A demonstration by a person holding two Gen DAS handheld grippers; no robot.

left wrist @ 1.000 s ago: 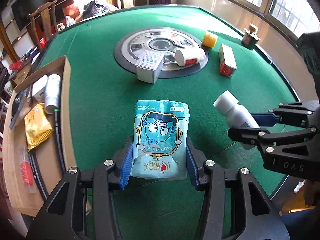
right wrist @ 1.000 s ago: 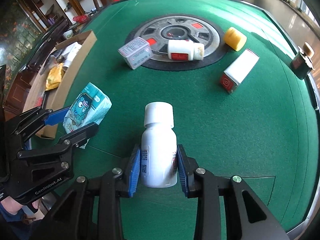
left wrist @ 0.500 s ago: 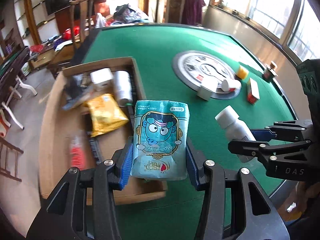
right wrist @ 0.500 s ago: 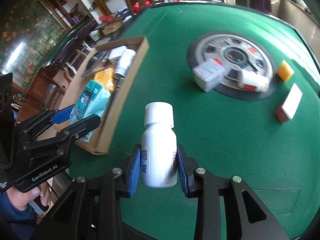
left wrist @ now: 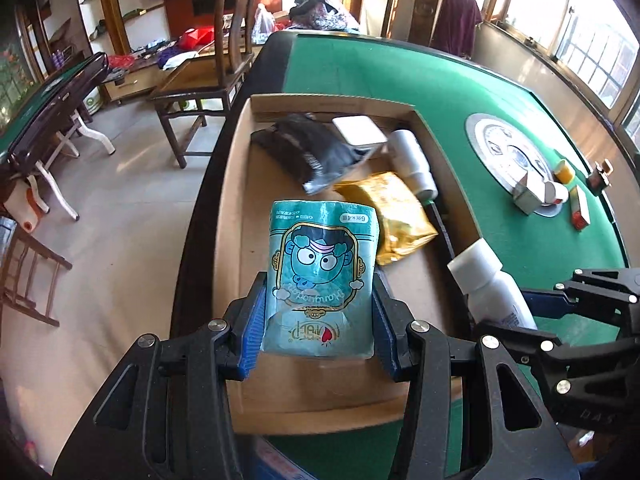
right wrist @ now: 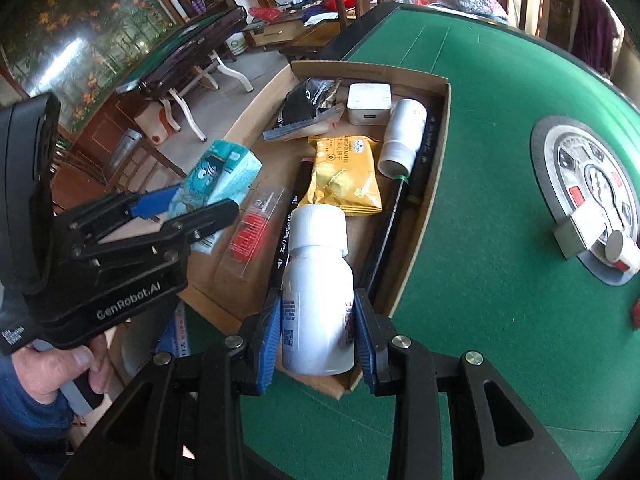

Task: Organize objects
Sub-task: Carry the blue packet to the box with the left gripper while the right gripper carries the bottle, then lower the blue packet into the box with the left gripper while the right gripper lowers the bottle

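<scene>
Both grippers hang over the cardboard box (left wrist: 240, 184) at the edge of the green table (right wrist: 500, 128). The left gripper (left wrist: 318, 320) is clamped on a teal cartoon packet (left wrist: 322, 272), and the right gripper (right wrist: 316, 320) is squeezing a white bottle (right wrist: 318, 292). Already lying in the box: a yellow snack bag (right wrist: 344, 176), a black pouch (left wrist: 304, 152), a white cylinder (right wrist: 402, 136) and a small white box (right wrist: 368, 102).

Bright daylight through far windows (left wrist: 576, 36), glare on pale grey floor (left wrist: 132, 184); fisheye-bent edges, slight motion blur.
</scene>
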